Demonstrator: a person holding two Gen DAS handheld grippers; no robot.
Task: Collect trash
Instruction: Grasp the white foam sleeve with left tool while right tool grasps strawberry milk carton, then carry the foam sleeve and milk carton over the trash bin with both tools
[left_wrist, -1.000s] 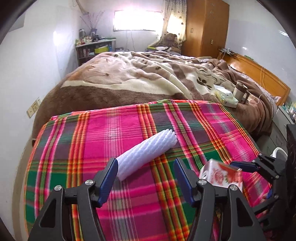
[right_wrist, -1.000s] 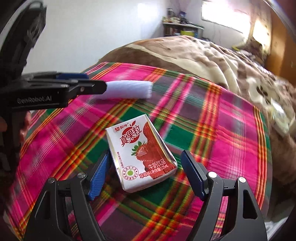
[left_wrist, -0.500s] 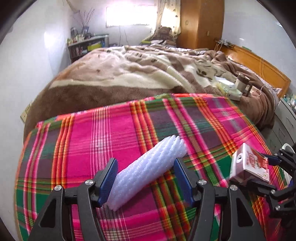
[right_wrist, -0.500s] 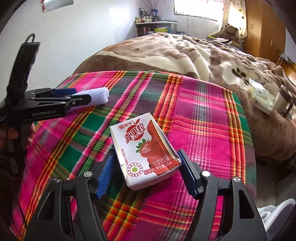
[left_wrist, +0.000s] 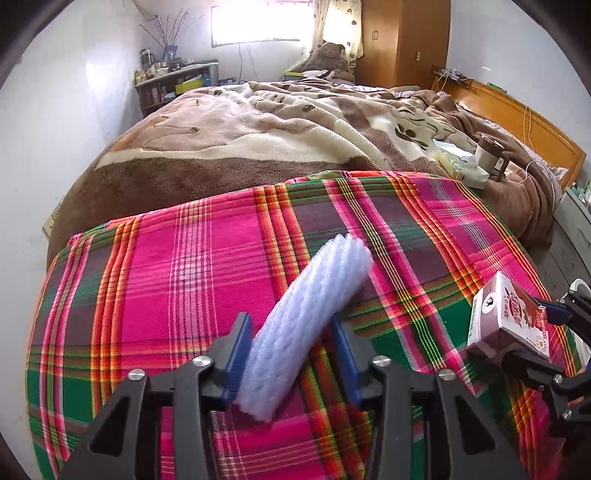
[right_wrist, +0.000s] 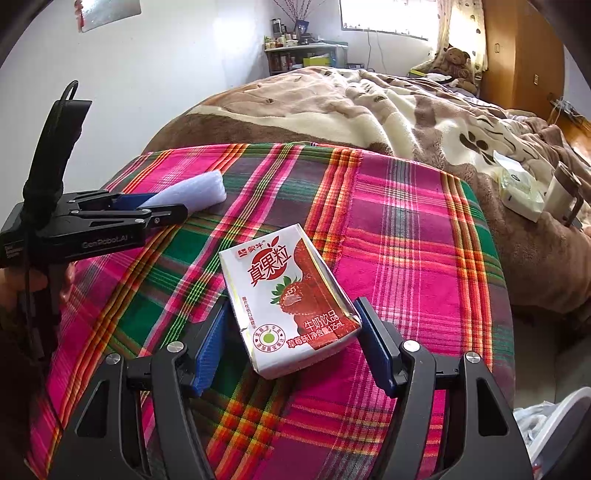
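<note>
A: Two pieces of trash were in play on the plaid cloth (left_wrist: 207, 266) that covered the near end of the bed. A second earlier your left gripper (left_wrist: 291, 354) stood wide, short of the foam sleeve (left_wrist: 306, 317); by this moment you had brought it forward around the sleeve and its fingers were closing, the blue pads on either flank of the sleeve's near end.

B: Was it gripped?

A: Nearly. The left pad touched the foam; whether the right pad at 3 o'clock pressed yet, you could not have told. I judged the pick-up almost secured.

B: And your right gripper (right_wrist: 291, 350)?

A: Clenched on the milk carton (right_wrist: 291, 295). Earlier its fingers stood a little clear of the box; then both pads bore on the carton's lower corners, and from the left wrist view the carton sat at 3 o'clock, lifted off the cloth.

B: How would they handle?

A: The sleeve was a white, ribbed foam mesh tube, soft and squashable, running toward 1 o'clock. The carton was a glossy, creased cardboard brick with a strawberry print, probably empty and light. The brown fleece blanket (left_wrist: 236, 147) lay beyond at 12 o'clock.
</note>
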